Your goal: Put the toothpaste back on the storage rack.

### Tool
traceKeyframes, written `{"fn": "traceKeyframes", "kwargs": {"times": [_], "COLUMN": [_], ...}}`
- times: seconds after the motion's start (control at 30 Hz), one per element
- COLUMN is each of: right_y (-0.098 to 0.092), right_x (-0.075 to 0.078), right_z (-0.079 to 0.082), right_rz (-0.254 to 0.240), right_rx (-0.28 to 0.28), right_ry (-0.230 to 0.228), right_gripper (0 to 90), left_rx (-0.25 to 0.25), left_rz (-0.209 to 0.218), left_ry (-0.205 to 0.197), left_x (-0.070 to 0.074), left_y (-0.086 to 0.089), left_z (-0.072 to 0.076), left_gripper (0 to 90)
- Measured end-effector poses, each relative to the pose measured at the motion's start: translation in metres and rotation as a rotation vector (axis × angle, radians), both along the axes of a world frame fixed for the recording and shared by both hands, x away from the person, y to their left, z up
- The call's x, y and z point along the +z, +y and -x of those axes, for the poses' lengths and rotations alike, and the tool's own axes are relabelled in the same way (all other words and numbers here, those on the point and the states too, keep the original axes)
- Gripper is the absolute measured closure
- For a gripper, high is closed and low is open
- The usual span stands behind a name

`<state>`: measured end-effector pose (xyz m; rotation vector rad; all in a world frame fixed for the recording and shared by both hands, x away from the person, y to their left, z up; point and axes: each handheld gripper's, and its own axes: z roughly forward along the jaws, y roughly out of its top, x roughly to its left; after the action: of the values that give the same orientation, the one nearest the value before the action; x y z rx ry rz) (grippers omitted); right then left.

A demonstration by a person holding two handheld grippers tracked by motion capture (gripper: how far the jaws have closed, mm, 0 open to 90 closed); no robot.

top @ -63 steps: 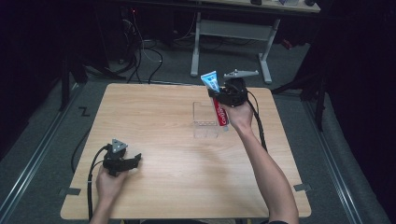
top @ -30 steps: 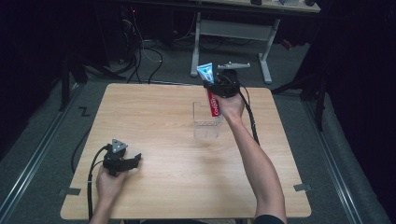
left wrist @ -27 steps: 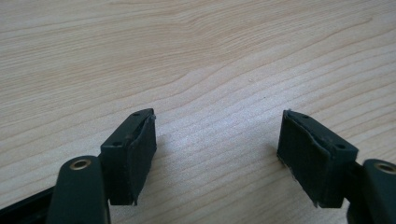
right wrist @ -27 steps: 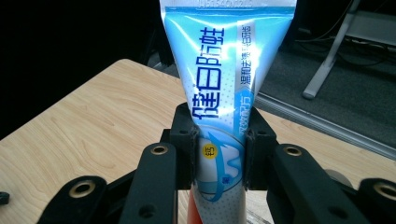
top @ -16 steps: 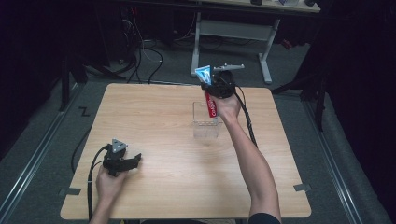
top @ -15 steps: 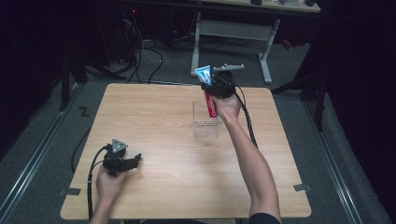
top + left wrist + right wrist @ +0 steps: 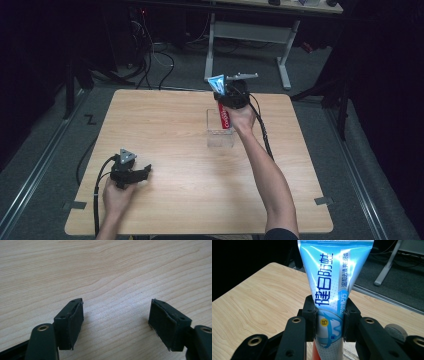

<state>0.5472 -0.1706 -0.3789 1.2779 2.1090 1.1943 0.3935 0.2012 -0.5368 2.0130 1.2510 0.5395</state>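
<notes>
My right gripper [image 7: 226,100] clamps the blue-and-red toothpaste tube [image 7: 223,111] over the clear plastic box [image 7: 220,134], far right; my left gripper [image 7: 131,173] gapes empty near the wooden table [image 7: 170,125]'s near-left edge.

On the table [image 7: 165,125], the container [image 7: 220,136] stands right of centre, toward the far side. The toothpaste tube [image 7: 223,107] stands upright above it, its lower end apparently inside the container, though the high view is too small to settle that. The right gripper [image 7: 231,95] is at the tube's upper part, directly behind the container, with the tube [image 7: 330,290] between its jaws. The left gripper [image 7: 142,172] rests on the tabletop at the near left, well apart from the container. A desk frame [image 7: 250,35] stands on the floor beyond the table's far edge.
</notes>
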Motion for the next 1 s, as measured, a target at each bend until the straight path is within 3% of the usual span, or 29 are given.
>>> {"fn": "traceKeyframes", "kwargs": {"times": [1.0], "right_y": [-0.01], "right_x": [-0.016], "right_z": [0.005], "right_rz": [0.002], "right_rx": [-0.009], "right_ry": [0.036], "right_gripper": [69.2], "left_rx": [-0.001], "left_rz": [0.0], "left_ry": [-0.001], "left_x": [0.0], "left_y": [0.0], "left_z": [0.0], "left_gripper": [28.3]}}
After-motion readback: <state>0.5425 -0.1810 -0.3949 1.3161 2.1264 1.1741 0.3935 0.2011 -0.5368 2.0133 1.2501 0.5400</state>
